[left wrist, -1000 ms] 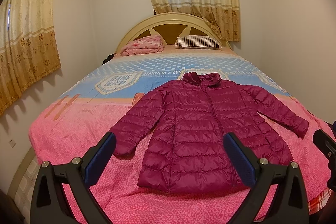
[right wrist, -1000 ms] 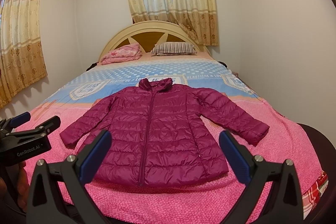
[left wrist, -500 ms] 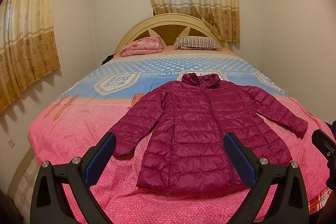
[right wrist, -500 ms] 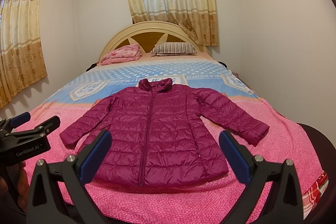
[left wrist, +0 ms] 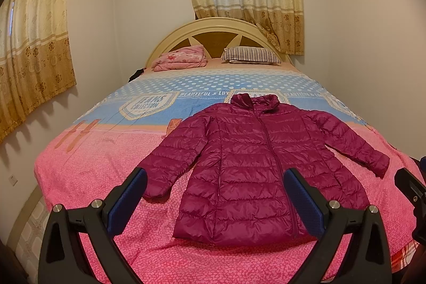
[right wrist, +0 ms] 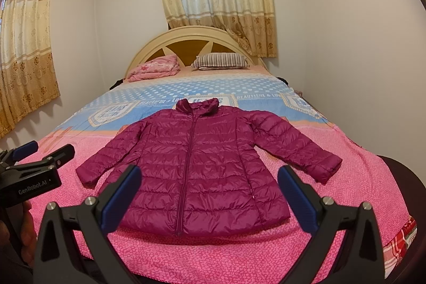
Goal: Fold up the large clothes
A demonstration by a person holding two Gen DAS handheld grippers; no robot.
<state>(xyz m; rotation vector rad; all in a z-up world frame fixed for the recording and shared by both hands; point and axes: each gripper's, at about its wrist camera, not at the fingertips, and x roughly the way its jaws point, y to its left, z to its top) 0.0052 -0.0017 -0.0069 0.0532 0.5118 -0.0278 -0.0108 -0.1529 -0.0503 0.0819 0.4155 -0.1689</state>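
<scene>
Garment: magenta quilted puffer jacket (left wrist: pixel 255 167), flat, zipped, near the bed's (left wrist: pixel 87 164) foot edge; collar toward headboard.
Left tool (left wrist: pixel 215 198): wide open, empty, short of hem.
Right tool (right wrist: pixel 210 193): wide open, empty.
Bearing: long axis runs away from both tools; each sleeve nearer its own-side tool.

Both grippers: black plastic frames w/ silver screws, blue rubber pads (left wrist: pixel 125 200) on fingers. Left gripper (right wrist: pixel 40 156) body had white "GenRobot.AI" lettering; right gripper (right wrist: pixel 210 197) looked the same build.
</scene>
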